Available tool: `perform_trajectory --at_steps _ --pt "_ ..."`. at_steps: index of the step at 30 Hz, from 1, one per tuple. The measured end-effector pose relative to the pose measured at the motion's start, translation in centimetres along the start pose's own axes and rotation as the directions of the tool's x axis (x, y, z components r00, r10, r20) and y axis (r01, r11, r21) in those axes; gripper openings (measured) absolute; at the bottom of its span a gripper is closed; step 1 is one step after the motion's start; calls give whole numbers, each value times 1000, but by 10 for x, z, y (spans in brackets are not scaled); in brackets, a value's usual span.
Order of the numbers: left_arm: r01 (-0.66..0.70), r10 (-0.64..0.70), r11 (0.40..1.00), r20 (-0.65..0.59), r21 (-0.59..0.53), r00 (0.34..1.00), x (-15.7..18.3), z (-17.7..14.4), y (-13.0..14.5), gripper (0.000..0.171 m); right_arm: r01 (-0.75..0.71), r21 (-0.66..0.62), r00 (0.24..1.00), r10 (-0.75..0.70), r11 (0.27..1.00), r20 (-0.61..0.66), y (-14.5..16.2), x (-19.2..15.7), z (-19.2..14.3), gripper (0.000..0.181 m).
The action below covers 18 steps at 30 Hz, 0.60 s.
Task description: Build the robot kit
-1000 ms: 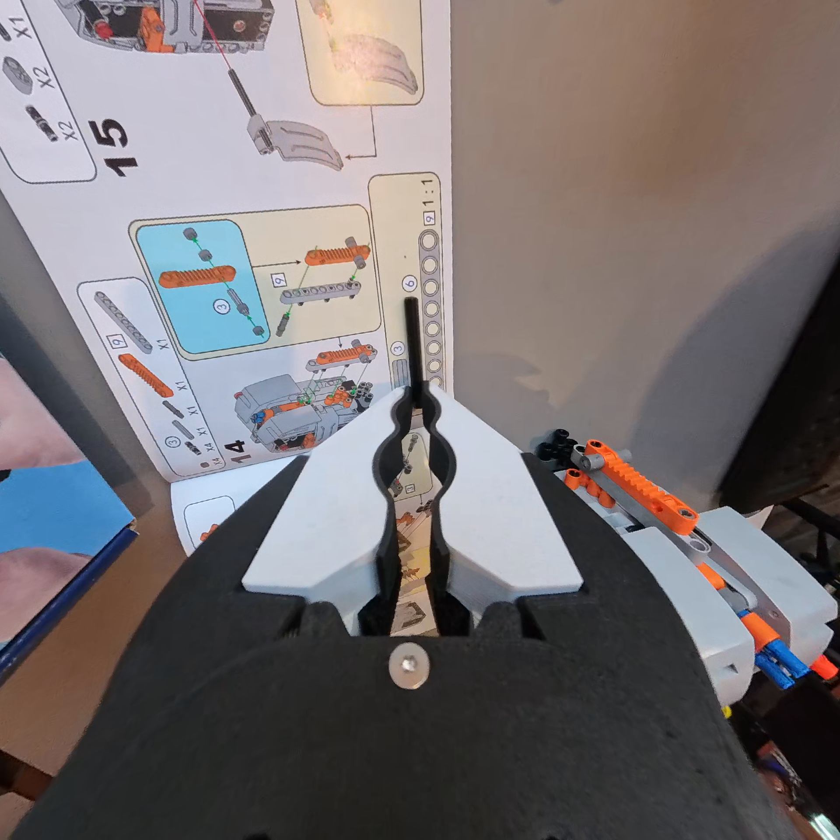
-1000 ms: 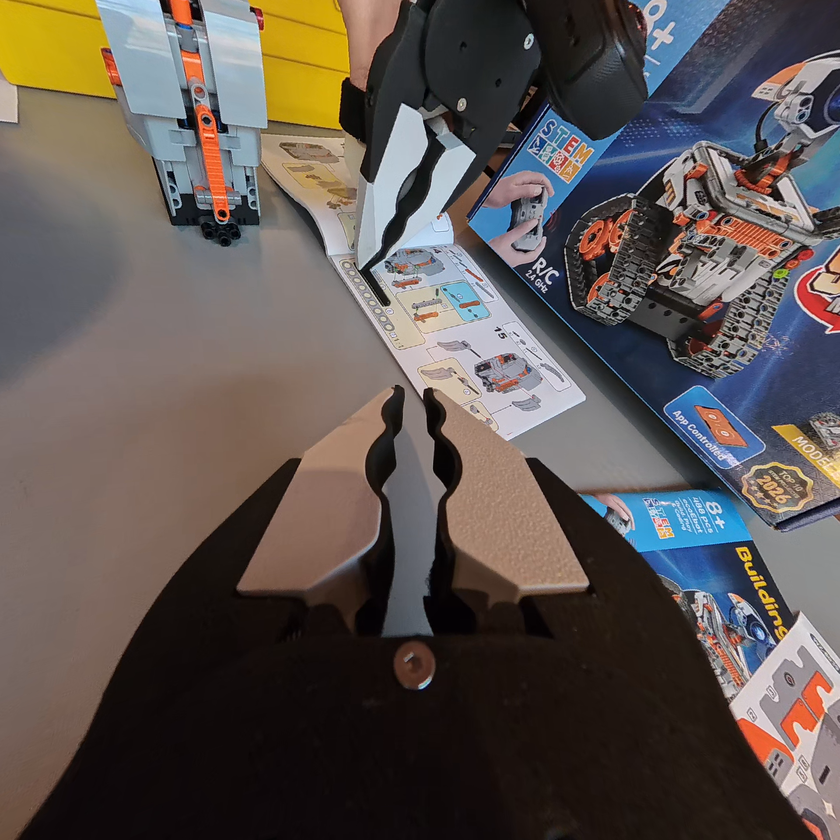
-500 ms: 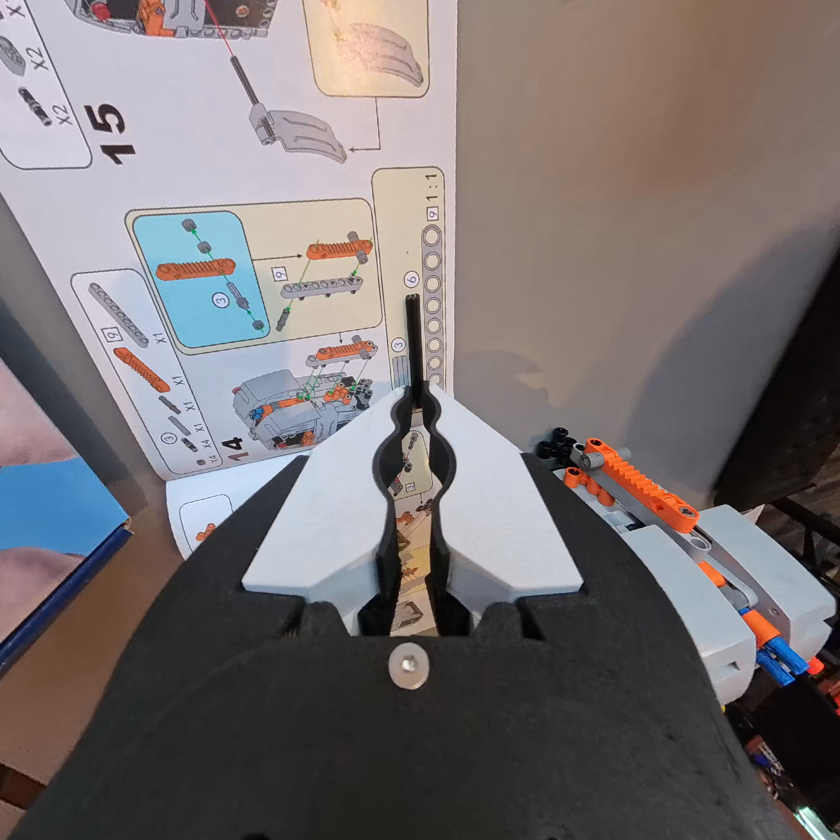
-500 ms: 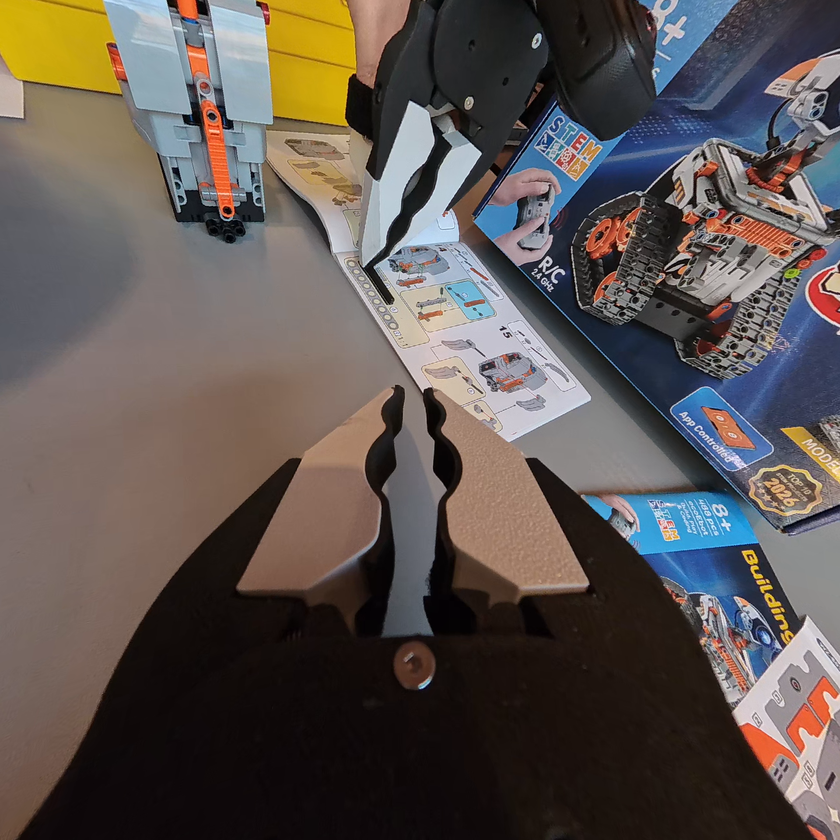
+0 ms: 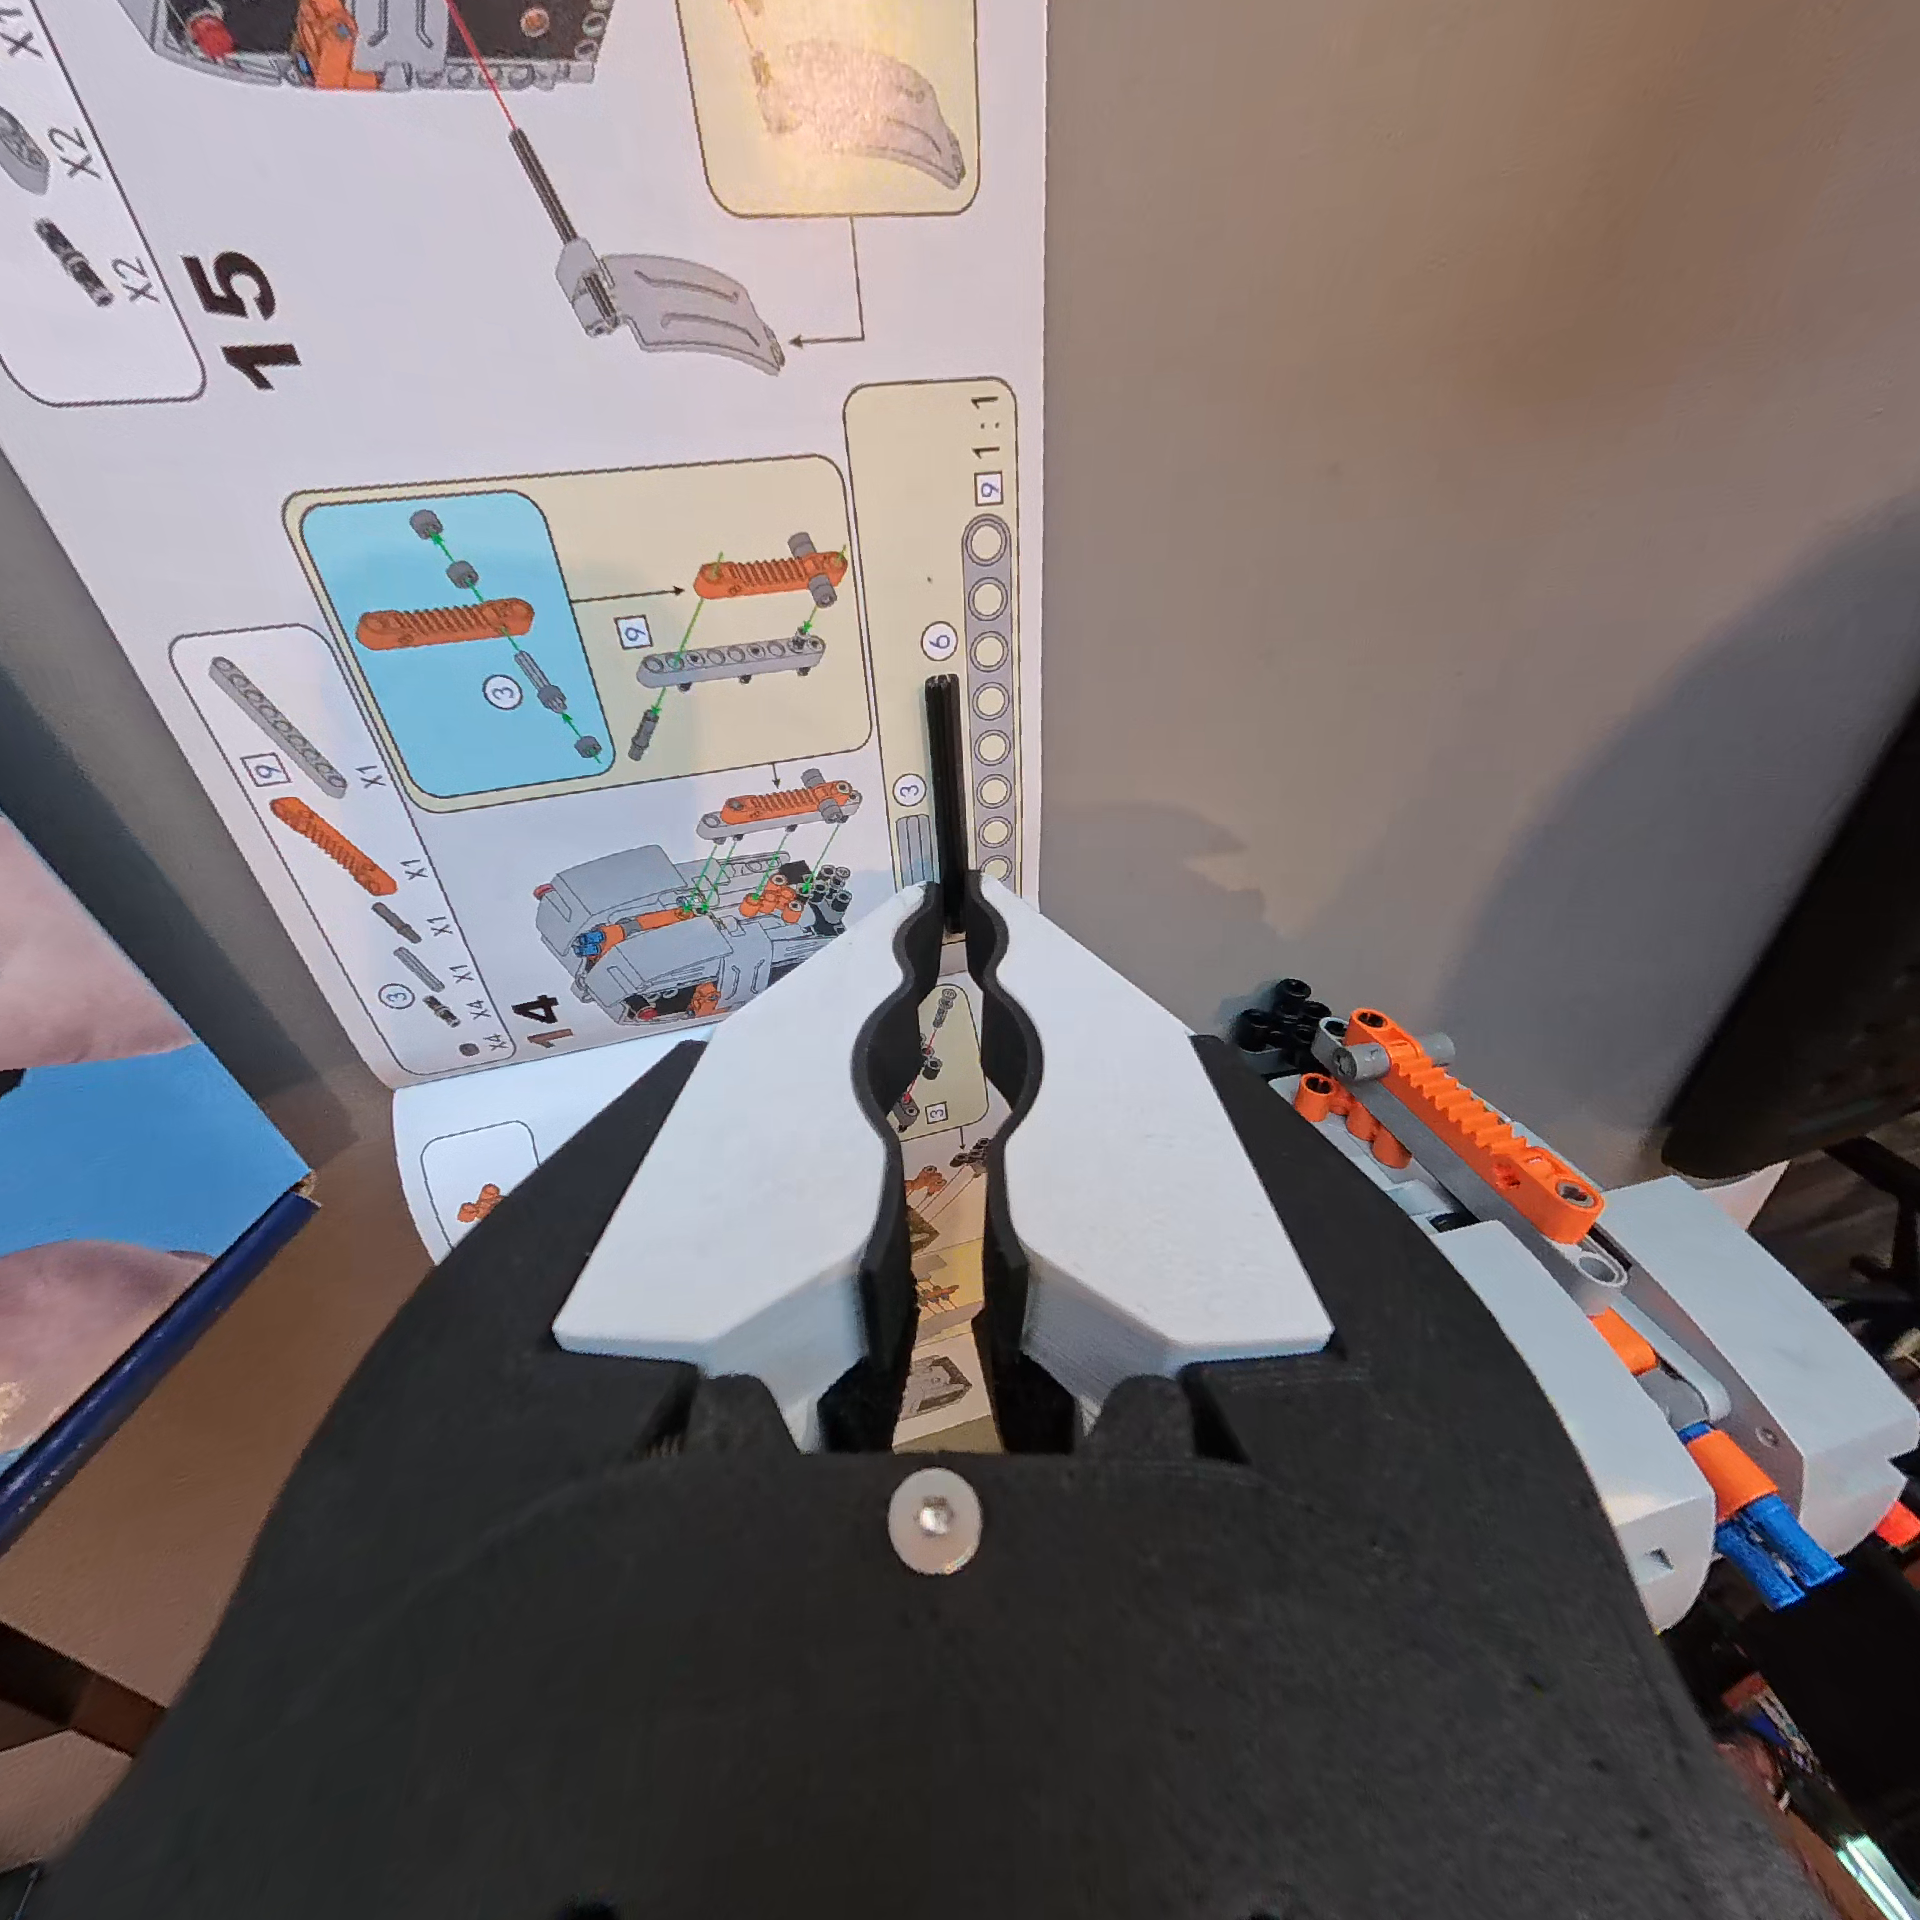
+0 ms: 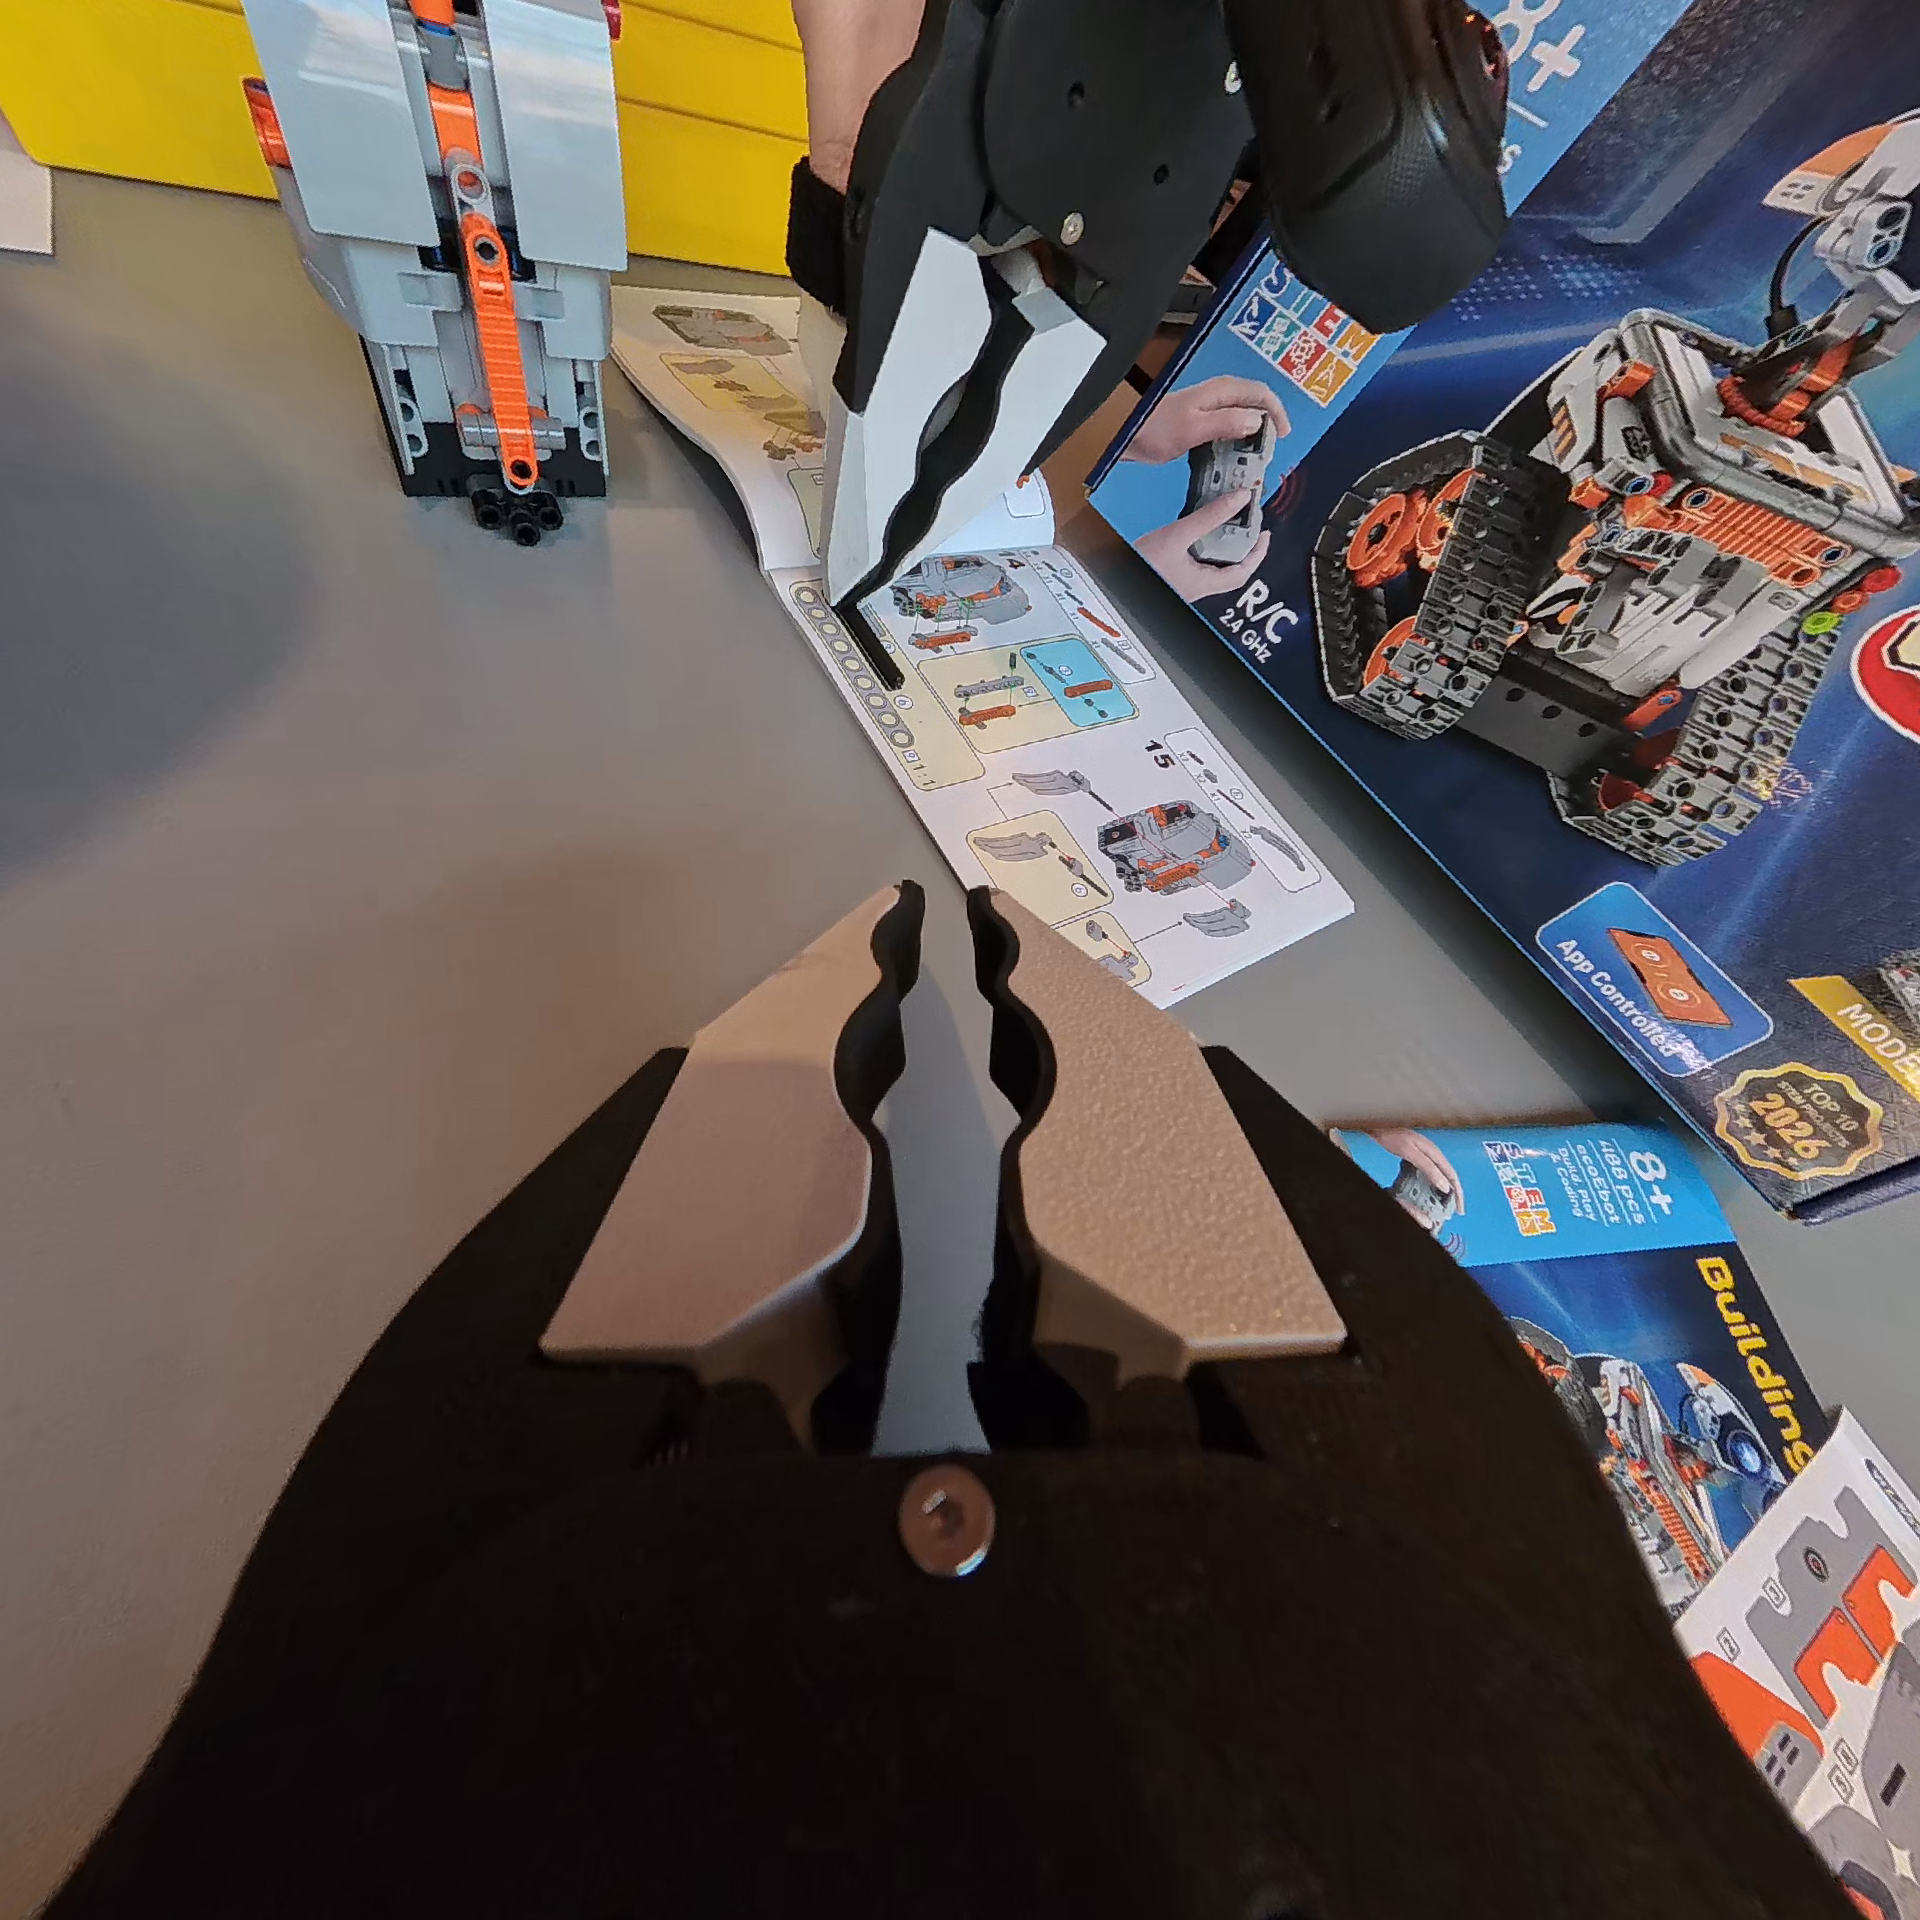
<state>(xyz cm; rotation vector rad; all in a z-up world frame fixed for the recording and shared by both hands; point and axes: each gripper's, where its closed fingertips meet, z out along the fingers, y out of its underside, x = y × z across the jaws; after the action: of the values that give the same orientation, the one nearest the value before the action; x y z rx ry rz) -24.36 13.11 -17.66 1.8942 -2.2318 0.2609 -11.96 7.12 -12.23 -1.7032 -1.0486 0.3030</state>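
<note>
Here one black axle (image 5: 947, 790) in left tool (image 5: 954, 902); right tool (image 6: 943, 906) empty

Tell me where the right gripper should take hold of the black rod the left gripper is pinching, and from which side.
Probably the free half of the black rod, beyond the left gripper. The rod lies low along the open booklet, so the right gripper should come from above, fingers straddling it crosswise.

Grey tabletop (image 6: 364, 831), softly shadowed; yellow surface (image 6: 717, 156) behind, perhaps box.
</note>
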Motion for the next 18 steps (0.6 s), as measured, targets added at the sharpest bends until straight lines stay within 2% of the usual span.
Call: perform_trajectory --at_steps 9,11,13,16,18 --pt "7 -7 1000 16 19 1000 -2 -2 -2 2 17 -6 1000 -17 1000 5 0 -2 0 7" --pt "-20 6 988 93 151 996 -10 -16 -17 2 25 -4 1000 -25 1000 -6 -1 -1 -1 7" --pt "4 -28 956 79 293 996 -6 -43 -31 2 39 10 999 -39 999 -25 -6 2 -4 7" --pt "64 -89 917 44 394 995 15 -85 -42 2 58 25 997 -56 998 -47 -12 5 -9 7" --pt "54 -104 911 100 410 990 34 -103 -49 2 88 13 993 -87 996 -82 -14 11 -15 8"
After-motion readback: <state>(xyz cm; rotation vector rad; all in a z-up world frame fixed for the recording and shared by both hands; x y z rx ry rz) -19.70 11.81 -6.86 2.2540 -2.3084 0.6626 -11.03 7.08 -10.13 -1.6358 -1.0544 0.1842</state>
